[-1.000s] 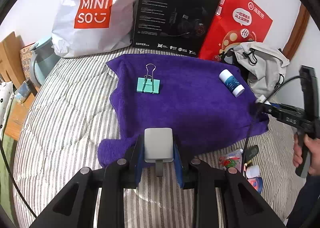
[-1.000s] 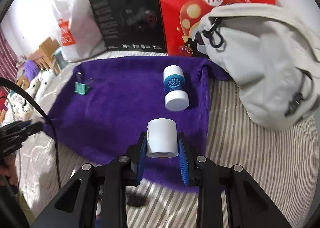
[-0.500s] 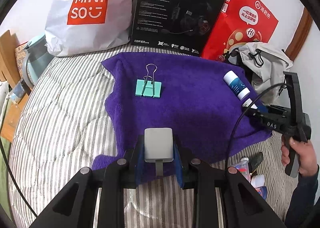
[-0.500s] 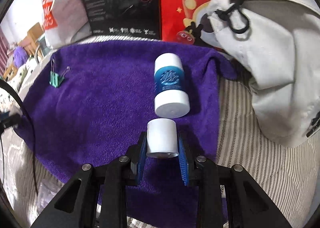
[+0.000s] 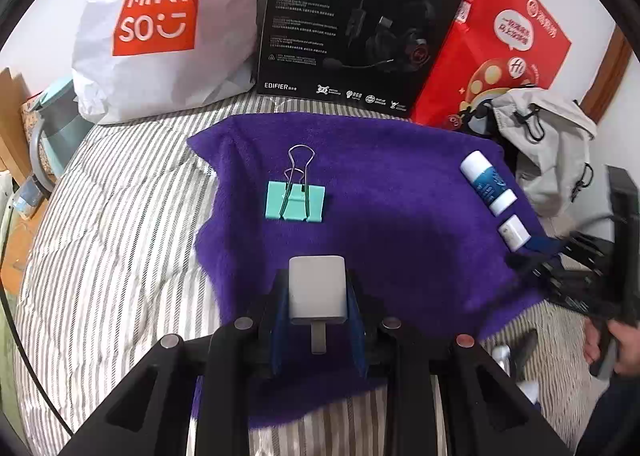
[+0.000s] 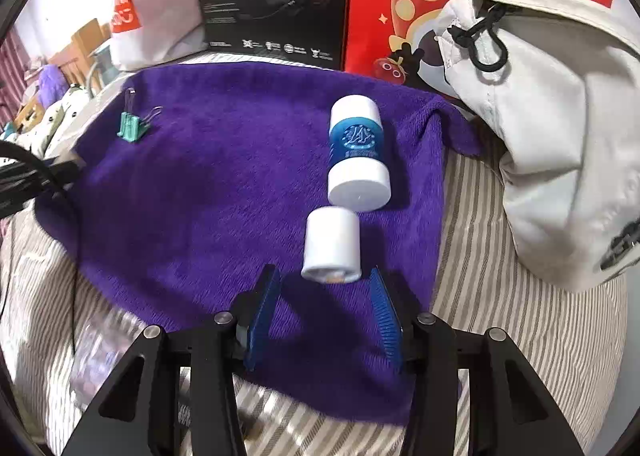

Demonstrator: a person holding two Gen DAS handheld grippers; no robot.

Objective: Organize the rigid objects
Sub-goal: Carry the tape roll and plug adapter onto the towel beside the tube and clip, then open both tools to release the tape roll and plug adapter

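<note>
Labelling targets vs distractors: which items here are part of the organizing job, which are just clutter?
Job:
purple towel
binder clip
blue-banded bottle
white cap
grey charger, in left gripper

Clutter:
Miniso bag
headset box
red bag
grey backpack

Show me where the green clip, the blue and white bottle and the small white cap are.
green clip (image 5: 295, 207), left wrist view, on its green body.
blue and white bottle (image 6: 357, 140), right wrist view, on its blue label.
small white cap (image 6: 332, 242), right wrist view, on its side wall.

Right gripper (image 6: 325, 308) gapes behind white cap (image 6: 332, 245) on purple towel (image 6: 208, 192).
</note>
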